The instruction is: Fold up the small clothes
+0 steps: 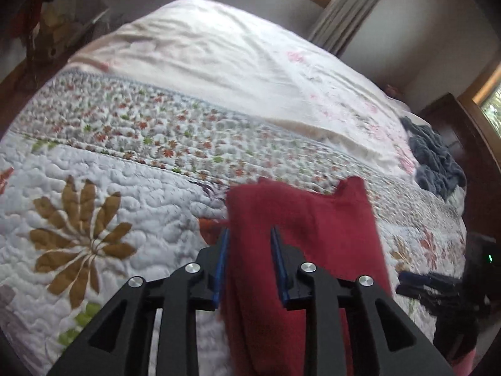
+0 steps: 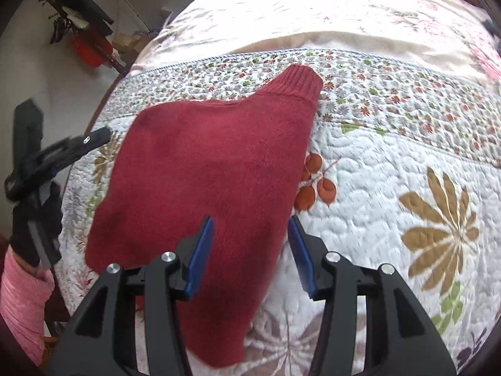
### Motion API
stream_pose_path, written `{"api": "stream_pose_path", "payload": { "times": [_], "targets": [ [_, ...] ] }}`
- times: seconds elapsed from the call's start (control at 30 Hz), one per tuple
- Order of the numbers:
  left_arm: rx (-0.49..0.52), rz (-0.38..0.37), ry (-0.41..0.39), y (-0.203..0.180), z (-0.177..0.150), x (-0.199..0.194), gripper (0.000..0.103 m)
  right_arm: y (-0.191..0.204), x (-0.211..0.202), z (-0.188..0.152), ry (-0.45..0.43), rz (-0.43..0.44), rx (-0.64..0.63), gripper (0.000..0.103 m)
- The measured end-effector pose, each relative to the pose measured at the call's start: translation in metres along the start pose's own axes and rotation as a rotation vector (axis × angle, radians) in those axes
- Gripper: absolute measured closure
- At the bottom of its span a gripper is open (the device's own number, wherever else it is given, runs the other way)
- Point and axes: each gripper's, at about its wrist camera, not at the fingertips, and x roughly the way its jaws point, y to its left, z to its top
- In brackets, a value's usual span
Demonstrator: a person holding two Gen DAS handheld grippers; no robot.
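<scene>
Between my left gripper [image 1: 249,235] fingers, spread apart, red sweater [image 2: 206,169] cloth passes without being pinched. My right gripper [image 2: 250,224] is released too, its left finger over the sweater, its right over the quilt [image 2: 391,188]. That sweater lies flat on the quilt, ribbed cuff pointing far. Far right, grey cloth [image 1: 435,159] sits bunched at the edge.

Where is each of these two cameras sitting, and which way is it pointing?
Left wrist view: sits on the left gripper, looking along its open fingers across the bed at the red sweater; the right gripper shows at the right edge.
Right wrist view: sits on the right gripper, open, looking down on the sweater; the left gripper, a gloved hand and pink sleeve show at left.
Shared: sweater, quilt, each other's gripper.
</scene>
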Motion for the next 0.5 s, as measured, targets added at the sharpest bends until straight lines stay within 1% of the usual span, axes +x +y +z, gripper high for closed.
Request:
{"api": "stream_pose_path", "payload": {
  "times": [0.03,0.07,0.13,0.2,0.3,0.33,0.4,0.5],
  "targets": [
    [0.032,-0.021,-0.008,-0.011,-0.010,-0.013,0.073,0.000,-0.004,-0.004,0.001,0.007,0.006,0.054],
    [0.053,-0.026,-0.003,-0.018,-0.016,-0.018,0.072,0.000,-0.006,-0.009,0.005,0.013,0.012,0.054],
    [0.088,-0.028,0.018,-0.032,-0.032,-0.024,0.071,0.002,-0.009,-0.017,0.015,0.021,0.023,0.054],
    [0.098,-0.029,0.045,-0.039,-0.047,-0.026,0.071,0.005,-0.012,-0.026,0.020,0.012,0.017,0.054],
    [0.069,-0.033,0.078,-0.040,-0.068,-0.023,0.071,0.014,-0.015,-0.041,0.021,-0.028,-0.010,0.054],
    [0.064,-0.028,0.082,-0.039,-0.075,-0.022,0.071,0.019,-0.015,-0.047,0.016,-0.063,-0.036,0.054],
    [0.071,-0.004,0.085,-0.037,-0.086,-0.020,0.071,0.025,-0.015,-0.056,0.013,-0.110,-0.074,0.054],
    [0.068,0.035,0.124,-0.028,-0.100,-0.009,0.071,0.029,-0.004,-0.064,0.029,-0.132,-0.103,0.054]
  ]
}}
